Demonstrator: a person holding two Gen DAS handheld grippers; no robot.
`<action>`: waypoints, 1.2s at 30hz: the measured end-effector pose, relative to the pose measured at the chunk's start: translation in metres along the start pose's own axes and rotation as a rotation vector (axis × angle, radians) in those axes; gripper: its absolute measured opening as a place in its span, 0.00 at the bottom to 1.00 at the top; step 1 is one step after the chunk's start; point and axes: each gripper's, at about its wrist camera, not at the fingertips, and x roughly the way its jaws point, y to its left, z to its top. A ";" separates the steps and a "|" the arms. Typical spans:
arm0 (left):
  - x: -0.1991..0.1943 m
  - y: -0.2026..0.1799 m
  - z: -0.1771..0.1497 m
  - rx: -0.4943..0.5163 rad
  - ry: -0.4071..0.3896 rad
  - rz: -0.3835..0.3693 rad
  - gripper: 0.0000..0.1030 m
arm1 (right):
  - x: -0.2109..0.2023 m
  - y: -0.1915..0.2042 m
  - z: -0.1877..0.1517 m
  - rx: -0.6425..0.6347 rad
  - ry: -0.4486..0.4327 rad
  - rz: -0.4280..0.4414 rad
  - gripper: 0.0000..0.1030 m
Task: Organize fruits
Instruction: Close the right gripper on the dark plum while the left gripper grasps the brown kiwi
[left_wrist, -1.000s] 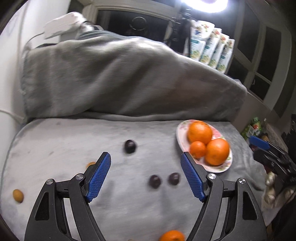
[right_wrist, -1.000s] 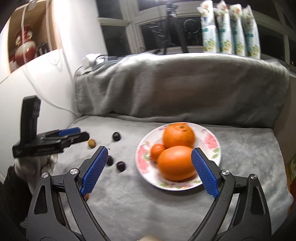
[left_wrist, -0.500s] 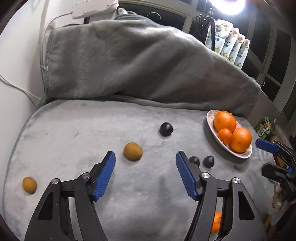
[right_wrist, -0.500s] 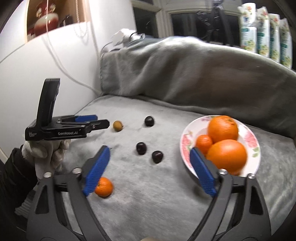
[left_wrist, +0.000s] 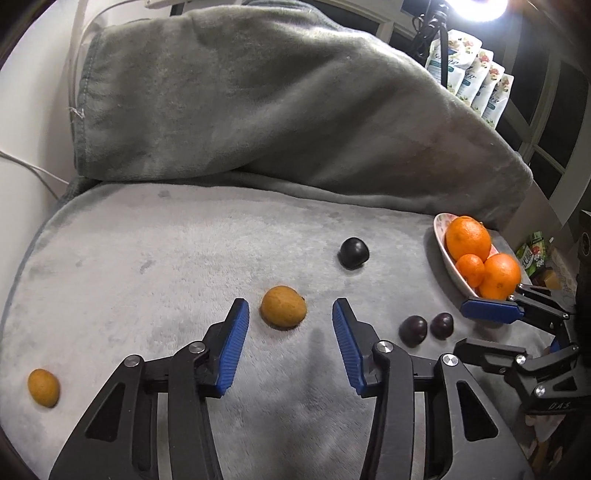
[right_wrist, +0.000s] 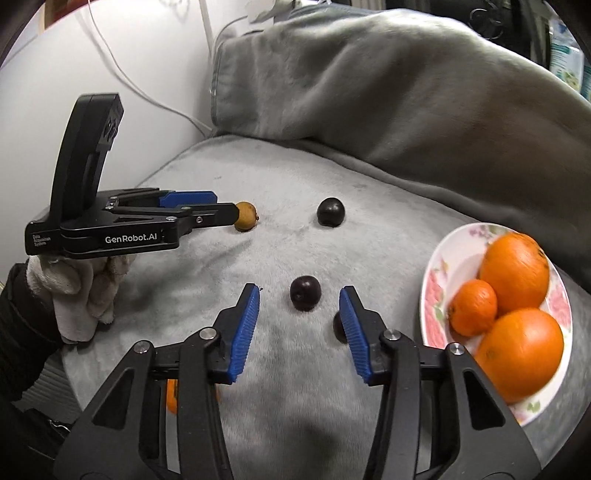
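On the grey blanket lies a brown-yellow fruit (left_wrist: 283, 306), right at the tips of my left gripper (left_wrist: 290, 307). The jaws are closing, and neither pad touches the fruit. My right gripper (right_wrist: 299, 294) has a dark plum (right_wrist: 304, 293) between its tips; those jaws are closing too, with gaps on both sides. A second plum (right_wrist: 337, 326) is half hidden behind the right finger, and a third (right_wrist: 331, 211) lies farther back. The flowered plate (right_wrist: 436, 266) at the right holds three oranges (right_wrist: 515, 271). Another small yellow fruit (left_wrist: 43, 387) sits at the far left.
A heaped grey blanket (left_wrist: 277, 110) walls off the back. The white wall and a cable (right_wrist: 162, 107) are at the left. A gloved hand (right_wrist: 85, 291) holds the left gripper (right_wrist: 221, 207). A small orange (right_wrist: 170, 397) lies under my right gripper's left finger. Packets (left_wrist: 476, 88) stand by the window.
Both grippers have sunk toward the blanket and their jaws have narrowed. The left one closed in on the brown-yellow fruit. The right one swung from the plate to the plums.
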 end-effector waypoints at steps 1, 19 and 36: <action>0.002 0.000 0.000 -0.001 0.003 -0.001 0.42 | 0.004 0.002 0.002 -0.009 0.011 -0.002 0.41; 0.027 0.006 0.000 -0.015 0.068 0.002 0.36 | 0.040 0.009 0.012 -0.094 0.109 -0.077 0.30; 0.025 0.007 0.003 -0.035 0.049 -0.002 0.28 | 0.037 0.010 0.009 -0.077 0.082 -0.080 0.22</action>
